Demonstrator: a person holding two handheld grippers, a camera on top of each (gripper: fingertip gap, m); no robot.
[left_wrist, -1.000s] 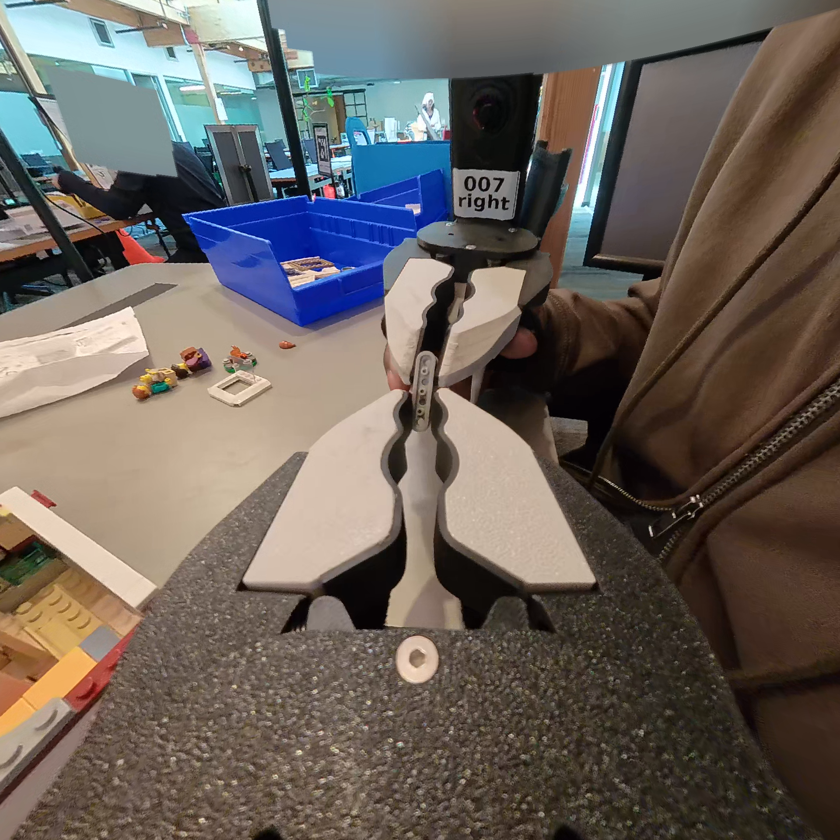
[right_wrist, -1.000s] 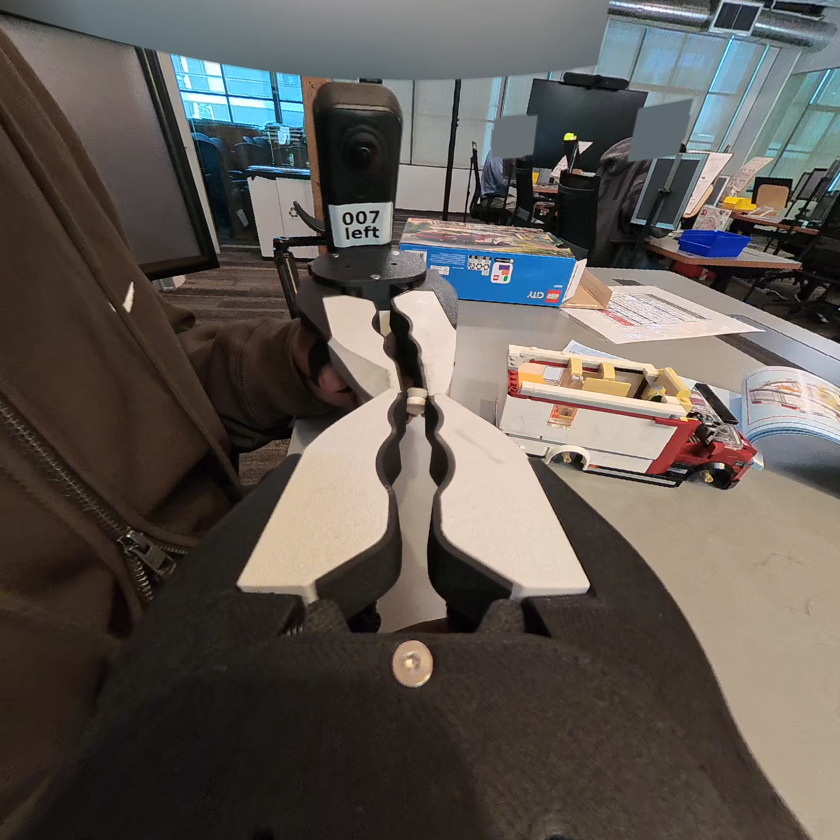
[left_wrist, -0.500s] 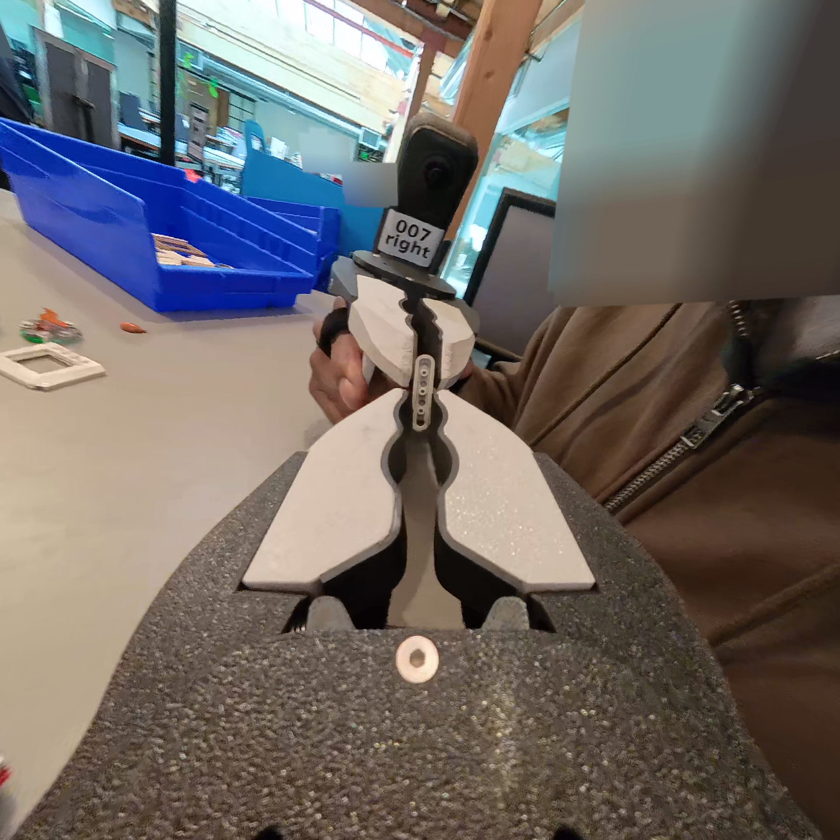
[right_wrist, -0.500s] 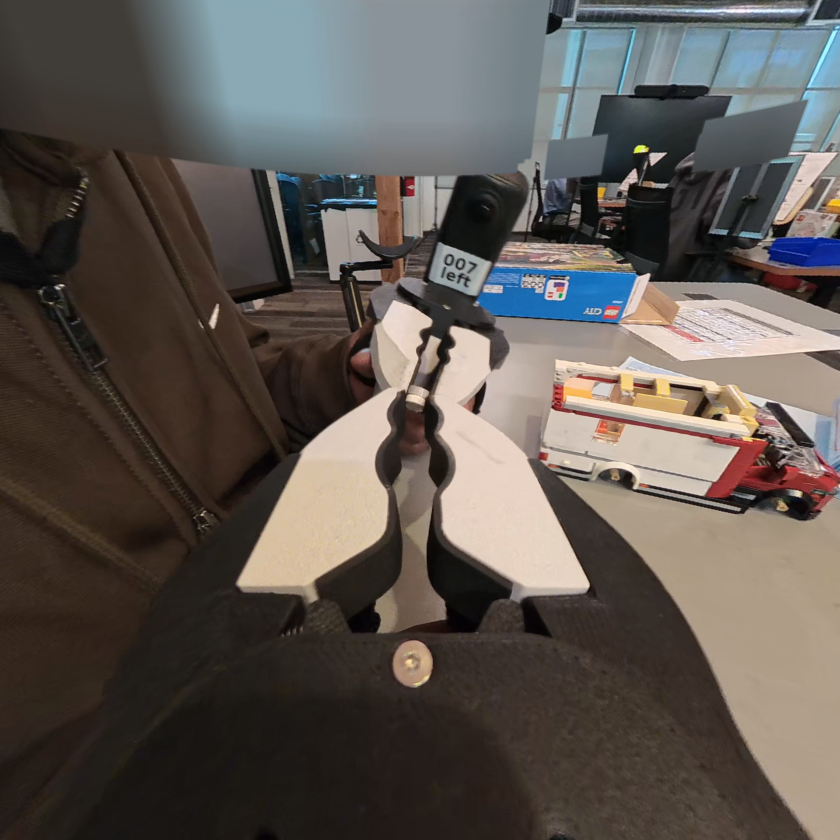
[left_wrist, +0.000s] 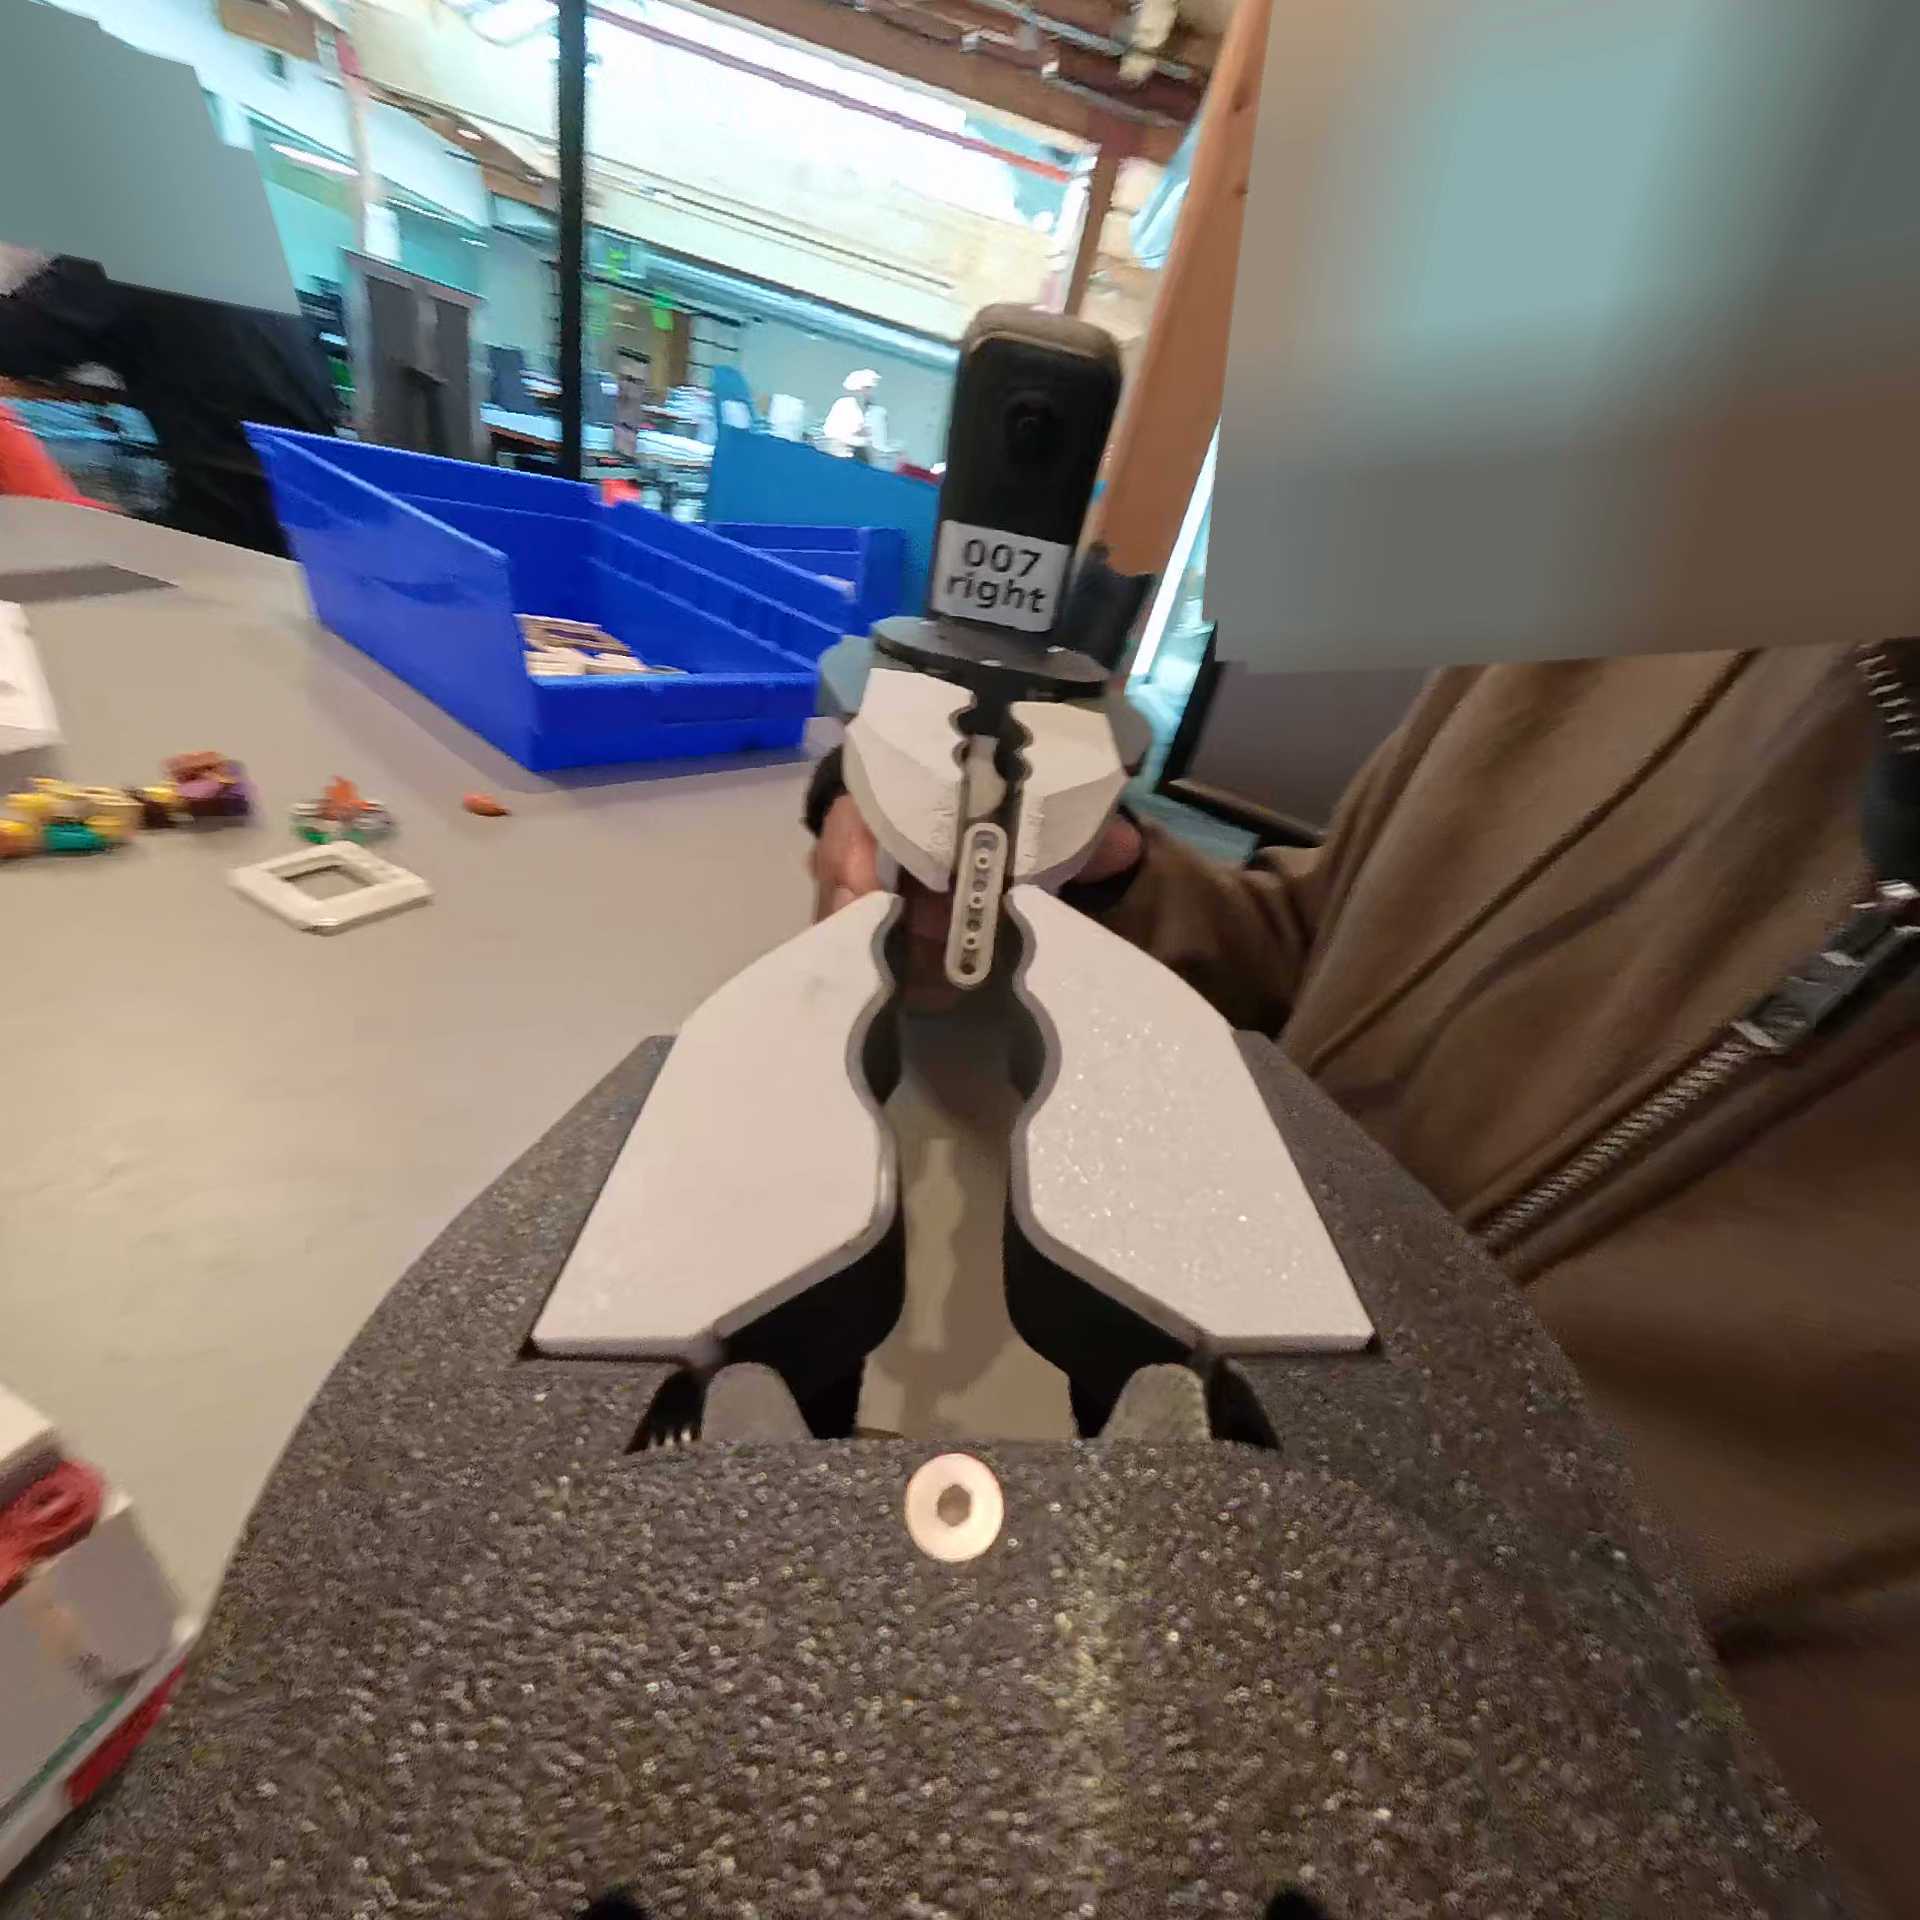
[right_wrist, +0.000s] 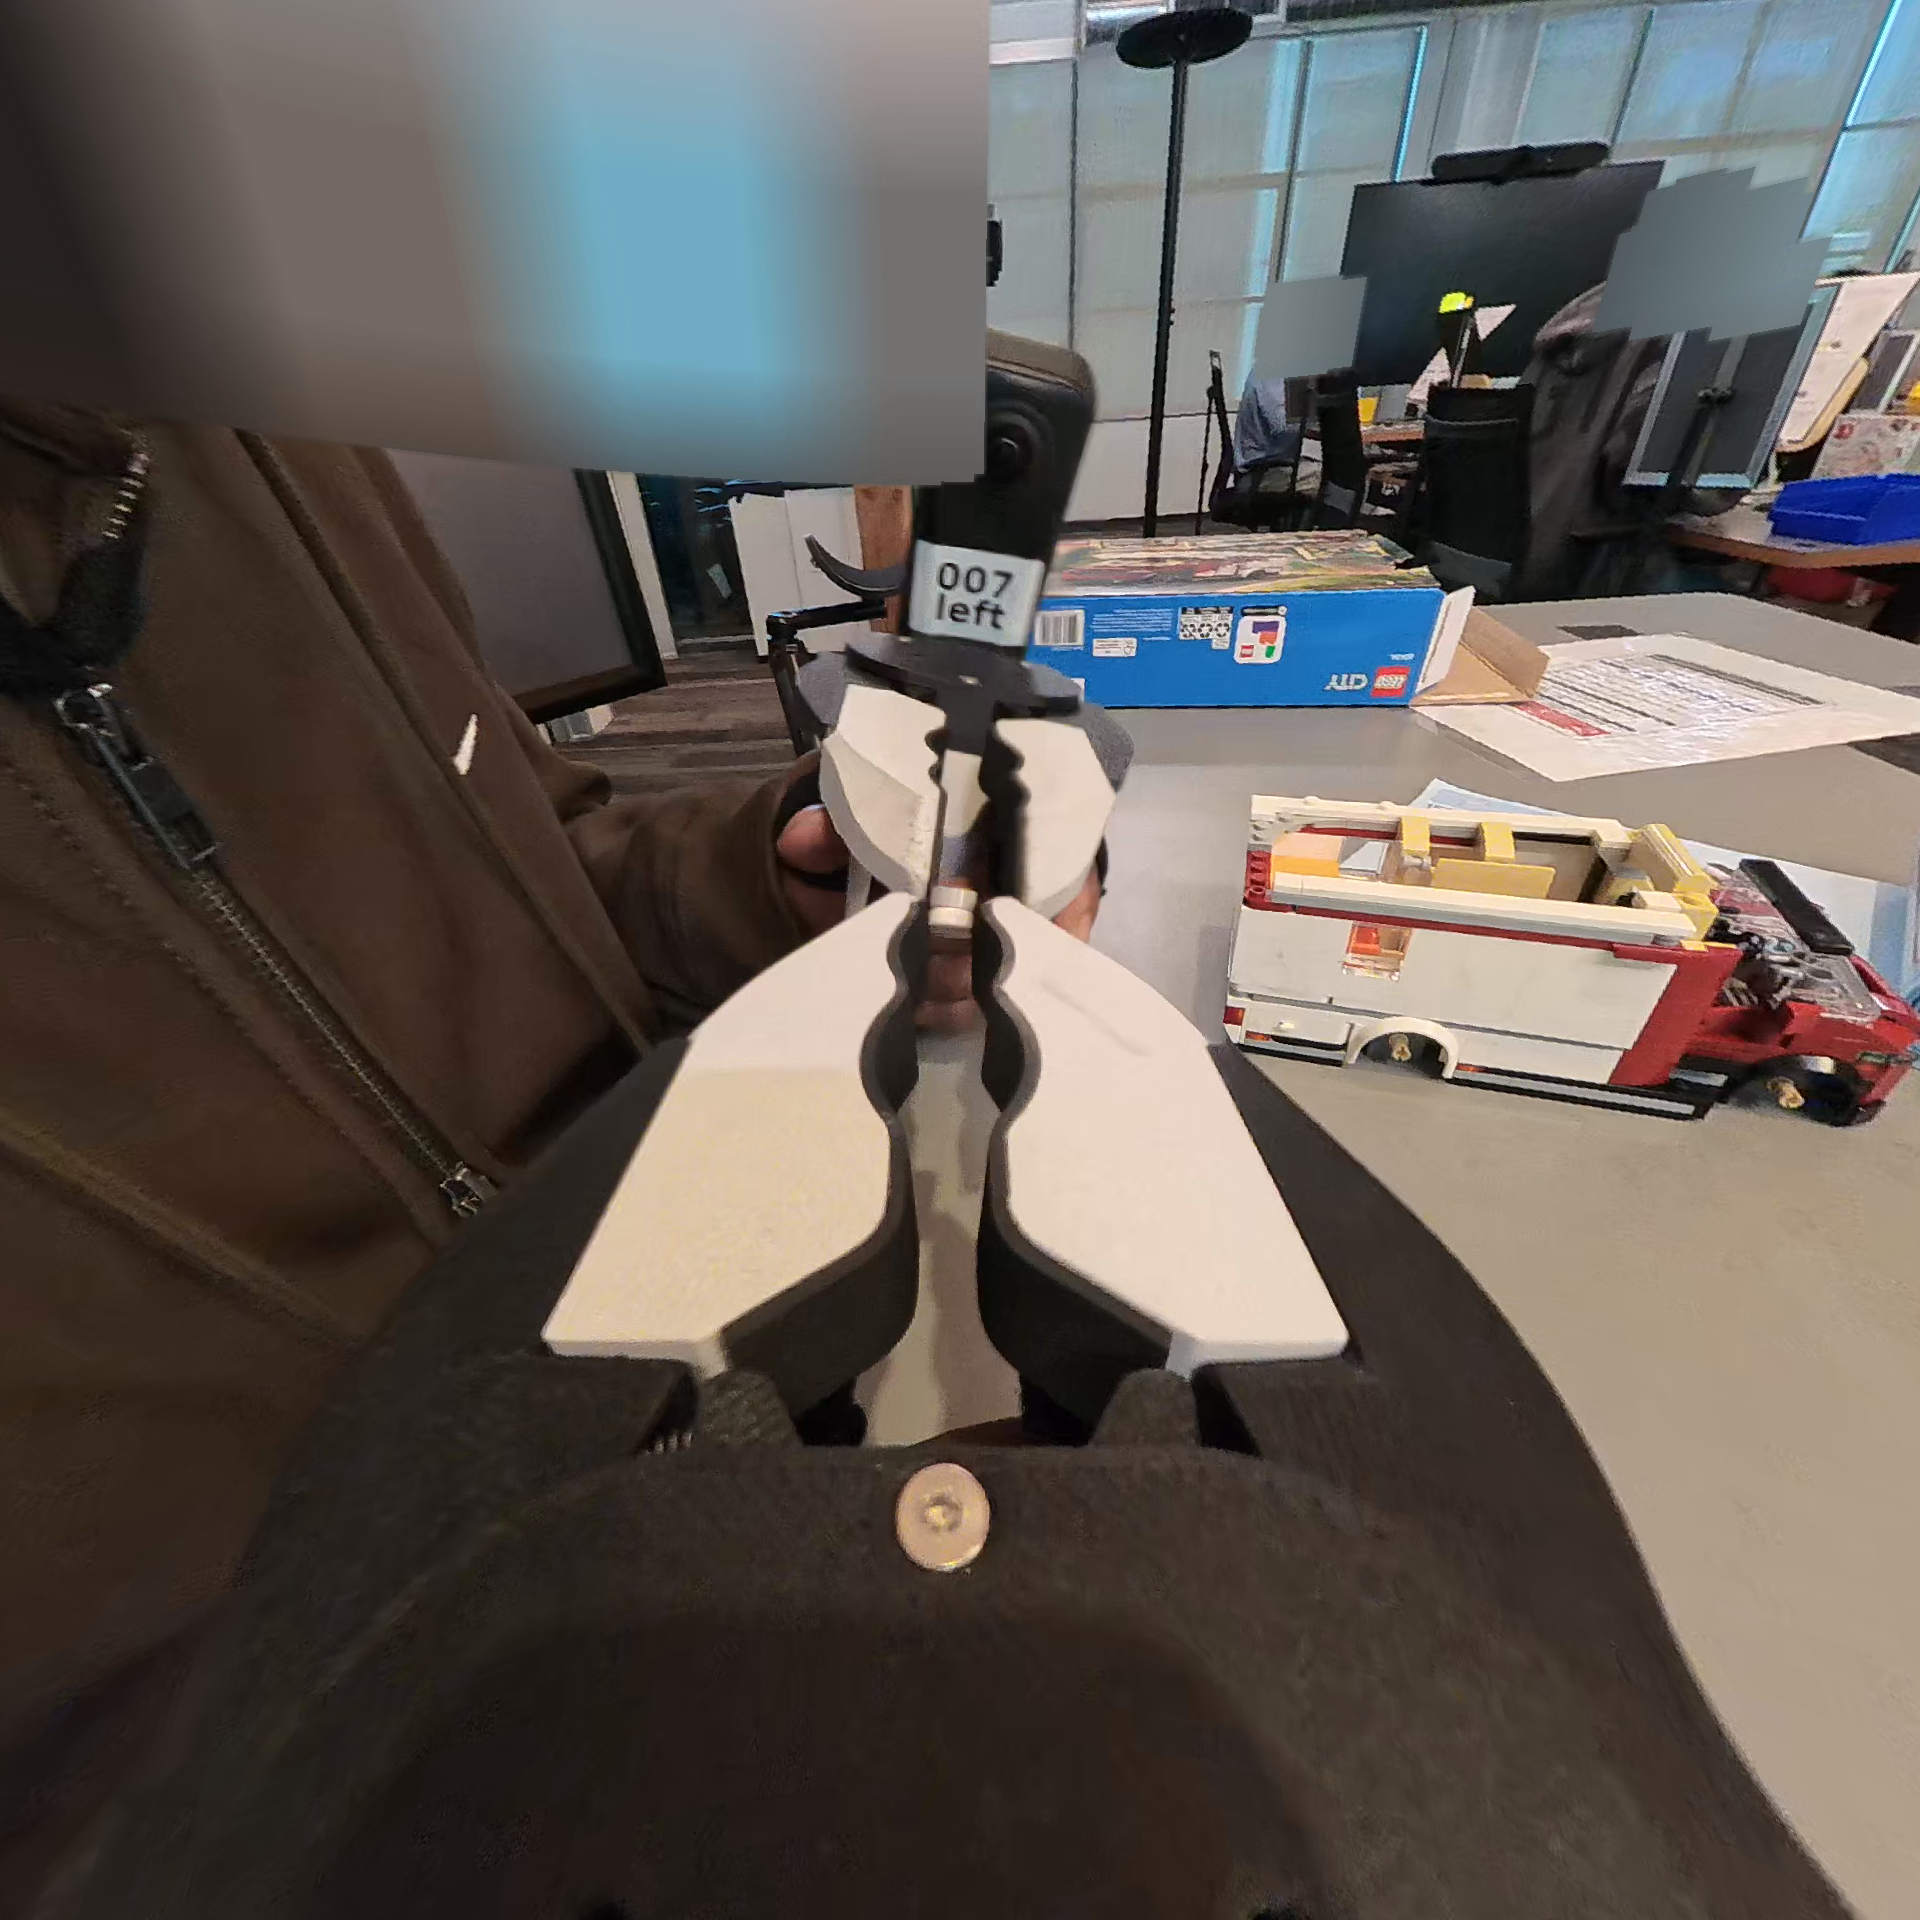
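grey desk (left_wrist: 260, 1091) behind, the right gripper (left_wrist: 977, 842) pinches a light grey perforated bar (left_wrist: 975, 914), its long axis reaching between the spread left gripper (left_wrist: 954, 935) fingers, untouched.

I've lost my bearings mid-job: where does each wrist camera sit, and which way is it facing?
Left wrist view: on the left hand-held gripper, facing the right hand-held gripper; grey table and blue bin are to the left, the person's brown jacket to the right.
Right wrist view: on the right hand-held gripper, facing the left one; jacket to the left, toy truck and blue box to the right.
Shared: both grippers tip to tip at a holed grey strip, plus the jacket and table.
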